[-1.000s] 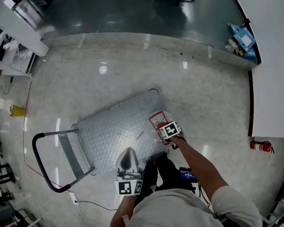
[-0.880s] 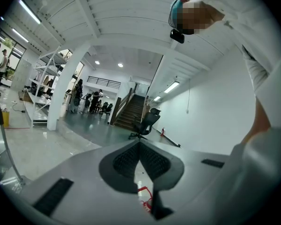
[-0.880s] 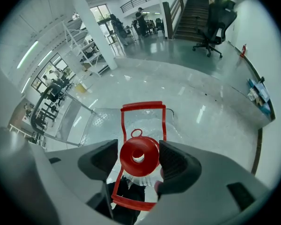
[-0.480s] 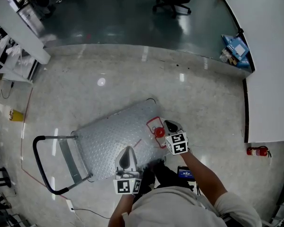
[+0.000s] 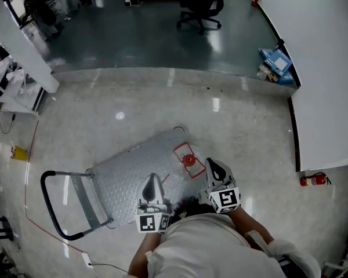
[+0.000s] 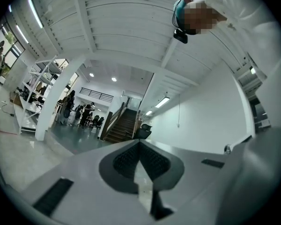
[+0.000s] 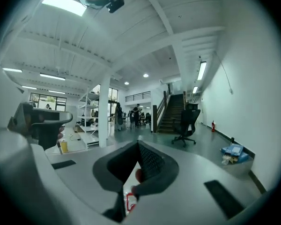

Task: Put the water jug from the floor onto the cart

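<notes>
Head view: right gripper [image 5: 211, 164] fingers closed, empty; left gripper [image 5: 152, 179] same. Clear red-capped water jug [image 5: 188, 160] on diamond-plate metal cart [image 5: 127, 169].

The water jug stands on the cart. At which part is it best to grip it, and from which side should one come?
Probably at the red top of the water jug, coming straight down from above: it stands upright at a corner of the cart, cap facing up, and its clear body looks too wide to clamp.

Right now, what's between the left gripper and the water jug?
Only bare cart deck, seen in the head view. The water jug stands on it, clear of the left gripper.
</notes>
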Action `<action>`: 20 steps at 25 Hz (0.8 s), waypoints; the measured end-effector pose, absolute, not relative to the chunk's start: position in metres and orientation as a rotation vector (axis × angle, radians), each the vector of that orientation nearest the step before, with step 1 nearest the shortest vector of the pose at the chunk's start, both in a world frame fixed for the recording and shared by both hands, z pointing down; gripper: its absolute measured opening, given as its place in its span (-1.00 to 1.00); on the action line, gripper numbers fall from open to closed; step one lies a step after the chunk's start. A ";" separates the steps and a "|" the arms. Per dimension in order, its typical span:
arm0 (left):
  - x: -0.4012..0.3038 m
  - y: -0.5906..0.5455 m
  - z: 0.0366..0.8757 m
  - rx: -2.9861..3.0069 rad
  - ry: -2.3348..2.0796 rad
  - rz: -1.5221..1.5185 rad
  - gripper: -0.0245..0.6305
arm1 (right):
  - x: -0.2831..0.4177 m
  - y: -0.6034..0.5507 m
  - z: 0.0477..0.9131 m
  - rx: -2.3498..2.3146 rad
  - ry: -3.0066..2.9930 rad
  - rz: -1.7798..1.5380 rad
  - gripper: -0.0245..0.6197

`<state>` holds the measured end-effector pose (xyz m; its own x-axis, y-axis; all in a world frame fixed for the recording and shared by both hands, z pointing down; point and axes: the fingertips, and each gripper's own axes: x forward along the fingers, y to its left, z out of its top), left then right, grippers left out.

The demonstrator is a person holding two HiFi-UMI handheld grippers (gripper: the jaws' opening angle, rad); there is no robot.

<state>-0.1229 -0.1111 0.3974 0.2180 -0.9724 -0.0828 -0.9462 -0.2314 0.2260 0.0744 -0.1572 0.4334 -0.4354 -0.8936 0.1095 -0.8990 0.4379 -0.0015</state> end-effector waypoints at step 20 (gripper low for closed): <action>-0.112 -0.093 0.402 2.360 -1.818 -0.293 -0.92 | 0.067 -0.130 0.452 1.540 -2.587 0.180 -0.89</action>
